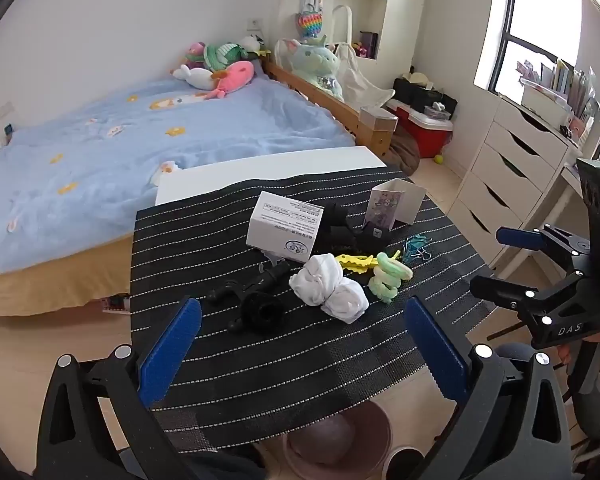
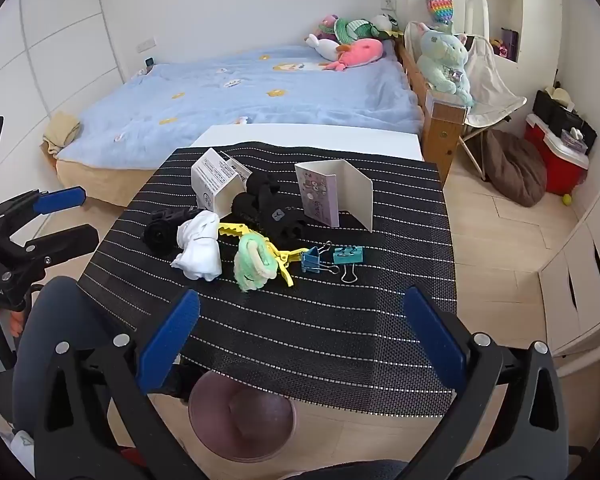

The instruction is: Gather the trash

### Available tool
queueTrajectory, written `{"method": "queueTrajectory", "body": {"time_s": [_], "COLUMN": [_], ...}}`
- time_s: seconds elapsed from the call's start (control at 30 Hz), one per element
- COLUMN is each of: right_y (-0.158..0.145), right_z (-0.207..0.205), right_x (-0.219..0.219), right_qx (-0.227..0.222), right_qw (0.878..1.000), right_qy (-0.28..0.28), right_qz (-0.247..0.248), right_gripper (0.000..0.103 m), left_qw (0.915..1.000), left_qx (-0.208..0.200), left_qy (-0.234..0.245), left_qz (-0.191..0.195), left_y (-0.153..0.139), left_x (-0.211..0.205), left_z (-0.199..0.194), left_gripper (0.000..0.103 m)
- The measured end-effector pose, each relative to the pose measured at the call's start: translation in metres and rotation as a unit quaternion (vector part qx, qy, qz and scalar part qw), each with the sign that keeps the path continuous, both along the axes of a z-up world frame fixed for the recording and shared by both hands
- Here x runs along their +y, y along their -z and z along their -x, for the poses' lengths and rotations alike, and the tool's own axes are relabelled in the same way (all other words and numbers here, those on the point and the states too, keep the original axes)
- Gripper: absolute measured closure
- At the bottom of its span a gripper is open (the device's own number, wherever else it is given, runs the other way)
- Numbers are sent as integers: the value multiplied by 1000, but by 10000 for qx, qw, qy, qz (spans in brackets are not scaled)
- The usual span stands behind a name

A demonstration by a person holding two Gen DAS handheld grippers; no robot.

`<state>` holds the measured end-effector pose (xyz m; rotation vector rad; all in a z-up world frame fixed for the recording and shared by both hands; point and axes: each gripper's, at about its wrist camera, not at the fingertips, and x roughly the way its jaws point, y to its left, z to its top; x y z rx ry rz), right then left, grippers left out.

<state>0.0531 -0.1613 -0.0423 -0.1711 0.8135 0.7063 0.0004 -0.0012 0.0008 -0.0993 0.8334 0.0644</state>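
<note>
Blue pads (image 1: 168, 354) of the left gripper (image 1: 300, 354) framed the near edge of the striped mat (image 1: 204, 248); the jaws stood spread and held nothing. From the other wrist, the right gripper (image 2: 302, 344) was likewise wide apart and empty, poised above the same edge. Below the mat's front lip sat a pink bin (image 2: 242, 420), low and central between both tools, probably so that either could drop rubbish into it with a short move.

Clutter lay bunched mid-mat, well apart from both grippers. A white wad (image 1: 328, 290), apparently crumpled tissue, lay nearest and was the likeliest trash. Touching it on one side was a green scrunchie (image 2: 256, 266) across a yellow clip (image 2: 280, 254); on the other, a black part (image 1: 260, 304). Behind stood a white box (image 1: 286, 232), tipped on edge, a black cloth (image 2: 268, 208), and a folded card (image 2: 334, 194) upright like a screen. Two binder clips (image 2: 332, 260) lay just beside the yellow clip.

Both tools seemingly hung back and open to survey before choosing; no item had been lifted. Sorting remained a judgement: wad and box looked disposable, clips and scrunchie reusable. The wad's softness would demand a deep, centred pinch.
</note>
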Motion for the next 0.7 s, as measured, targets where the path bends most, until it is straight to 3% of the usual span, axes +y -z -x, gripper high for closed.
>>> {"method": "queueTrajectory", "body": {"time_s": [0.27, 0.33, 0.7], "right_y": [-8, -5, -12], "right_z": [10, 20, 31], "right_x": [-3, -7, -5], "right_qx": [-172, -148, -120], "right_qw": [9998, 9998, 9996], "right_qy": [14, 72, 237], "right_qz": [42, 91, 113], "right_gripper": [3, 3, 3], "left_qw": [9978, 9988, 9993], "left_qx": [-235, -216, -199], "left_qy": [58, 125, 176], "left_qz": [-617, -428, -269], "left_y": [-2, -1, 1], "left_x": [-30, -7, 6], "left_z": [13, 15, 24], "left_gripper": [5, 5, 5]}}
